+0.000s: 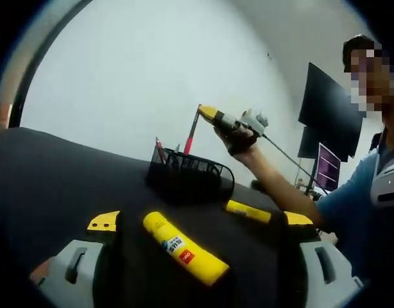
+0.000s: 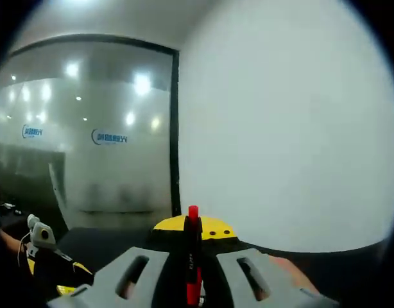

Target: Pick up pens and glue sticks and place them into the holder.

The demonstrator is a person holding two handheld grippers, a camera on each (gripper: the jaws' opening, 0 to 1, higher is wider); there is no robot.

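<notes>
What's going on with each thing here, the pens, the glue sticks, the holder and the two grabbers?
Red pen: clamped in the right gripper, above the holder.
Holder: upright on the table, pens inside.
Near glue stick: lying flat, loose.
Far glue stick: lying flat, loose.
Left gripper: fingers open, holding nothing.

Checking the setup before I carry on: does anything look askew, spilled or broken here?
Nothing stands out. The holder stands upright, two glue sticks lie loose on the black table, and the right tongs hold a red pen.
</notes>
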